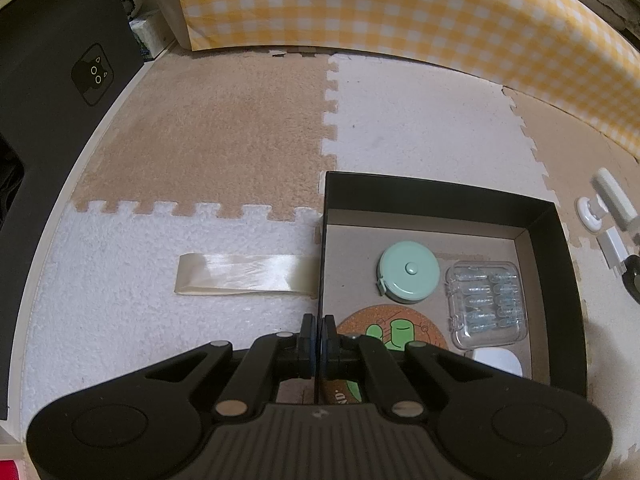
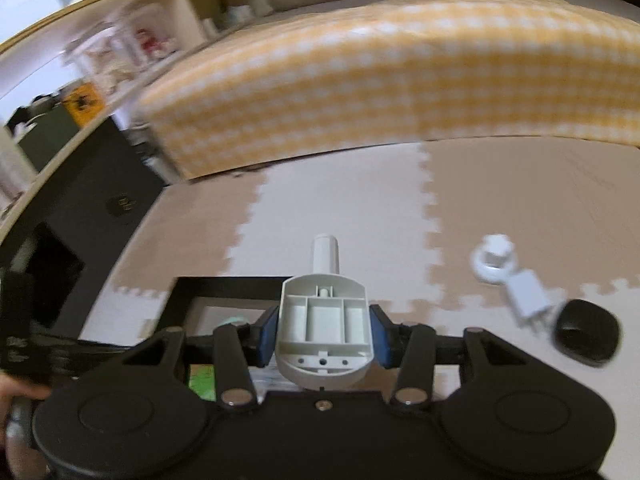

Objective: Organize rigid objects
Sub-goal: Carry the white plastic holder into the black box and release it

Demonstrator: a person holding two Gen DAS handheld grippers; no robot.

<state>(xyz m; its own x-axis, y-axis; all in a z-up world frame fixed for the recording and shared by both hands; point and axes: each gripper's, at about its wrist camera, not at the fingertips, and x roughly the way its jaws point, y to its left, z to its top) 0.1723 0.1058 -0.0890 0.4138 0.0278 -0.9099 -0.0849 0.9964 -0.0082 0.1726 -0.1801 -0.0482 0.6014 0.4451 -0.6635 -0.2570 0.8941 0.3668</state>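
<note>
The right gripper [image 2: 324, 334] has its blue pads pressed on both sides of a pale grey plastic part [image 2: 324, 328], a hollow ribbed base with a round stem pointing away, held above the near edge of the black box [image 1: 552, 240] on the foam floor mat [image 1: 200, 140]. It looks light, stiff and smooth, so the flat sides of the base seem the surest hold; the stem would likely twist. The left gripper [image 1: 318, 330] is pinched tight on the box's left wall. Inside lie a mint tape measure [image 1: 408, 272], a clear case [image 1: 486, 304] and a cork coaster [image 1: 390, 334] whose only legible print is "ND". Beyond the box's right edge on the mat lie a white ring piece [image 2: 494, 264], a white plug [image 2: 528, 296] and a black object [image 2: 586, 336].
</note>
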